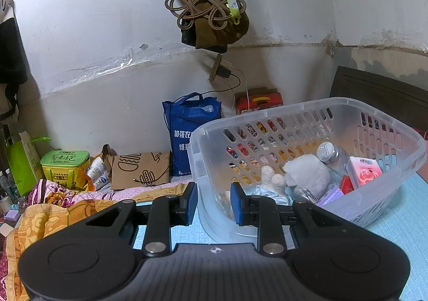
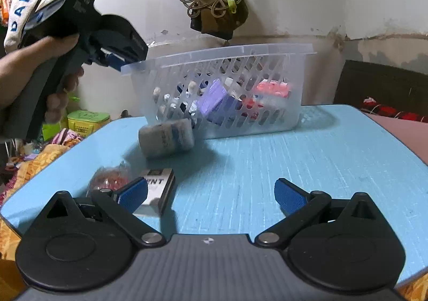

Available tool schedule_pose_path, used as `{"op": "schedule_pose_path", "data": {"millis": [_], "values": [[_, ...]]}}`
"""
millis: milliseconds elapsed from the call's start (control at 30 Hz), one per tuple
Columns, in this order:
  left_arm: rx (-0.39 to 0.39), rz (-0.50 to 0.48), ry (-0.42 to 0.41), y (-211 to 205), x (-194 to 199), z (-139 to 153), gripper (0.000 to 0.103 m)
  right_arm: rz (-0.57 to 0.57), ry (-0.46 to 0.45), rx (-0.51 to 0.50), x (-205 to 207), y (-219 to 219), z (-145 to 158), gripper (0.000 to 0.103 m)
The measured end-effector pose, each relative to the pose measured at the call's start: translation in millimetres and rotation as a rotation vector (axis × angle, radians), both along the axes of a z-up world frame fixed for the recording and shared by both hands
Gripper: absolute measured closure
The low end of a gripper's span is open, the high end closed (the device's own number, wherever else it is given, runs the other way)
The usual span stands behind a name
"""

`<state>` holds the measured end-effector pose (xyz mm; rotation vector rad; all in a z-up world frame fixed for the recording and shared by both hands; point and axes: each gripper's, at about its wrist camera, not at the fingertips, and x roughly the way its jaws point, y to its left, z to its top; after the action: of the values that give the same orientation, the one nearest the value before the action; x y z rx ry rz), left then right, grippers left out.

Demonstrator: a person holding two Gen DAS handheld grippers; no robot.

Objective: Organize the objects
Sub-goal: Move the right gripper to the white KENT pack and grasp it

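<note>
A clear plastic basket (image 1: 307,104) stands on the light blue table (image 1: 401,220). It holds a white plush toy (image 1: 307,175), a bottle (image 1: 331,154), a pink tissue pack (image 1: 366,170) and small packs. My left gripper (image 1: 214,200) is shut on the basket's near corner; the right wrist view shows this left gripper (image 2: 117,60) clamped on the basket (image 2: 219,51) rim. My right gripper (image 2: 211,191) hangs wide open over the table (image 2: 267,154), nothing between its pads. A white-and-black box (image 2: 157,191) lies by its left finger, beside a red mesh bundle (image 2: 112,175). A grey roll (image 2: 165,138) lies against the basket's front.
A person's hand (image 2: 32,60) holds the left gripper. Behind the table, a bed carries a blue bag (image 1: 187,127), a brown paper bag (image 1: 141,170), a green box (image 1: 65,164) and a floral quilt (image 1: 53,210). Cords and bags (image 1: 208,9) hang on the wall. Dark headboard (image 1: 379,97) at right.
</note>
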<state>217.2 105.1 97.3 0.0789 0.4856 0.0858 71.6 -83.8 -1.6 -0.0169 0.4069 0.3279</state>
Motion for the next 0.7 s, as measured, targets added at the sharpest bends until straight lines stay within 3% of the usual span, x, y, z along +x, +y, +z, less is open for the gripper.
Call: {"op": "schedule_pose_path", "data": {"millis": [167, 267, 367, 700], "values": [[0.002, -0.001, 0.000, 0, 0, 0, 0.073, -0.016, -0.019, 0.022, -16, 7, -7, 0.000], [0.001, -0.003, 0.000, -1, 0, 0, 0.073, -0.017, -0.057, -0.027, -23, 21, -9, 0.001], [0.003, -0.006, 0.000, -1, 0, -1, 0.072, -0.008, -0.054, -0.066, -22, 32, -12, 0.019], [0.000, -0.009, 0.001, 0, 0, -1, 0.072, 0.000, -0.048, -0.059, -18, 52, -15, 0.022]]}}
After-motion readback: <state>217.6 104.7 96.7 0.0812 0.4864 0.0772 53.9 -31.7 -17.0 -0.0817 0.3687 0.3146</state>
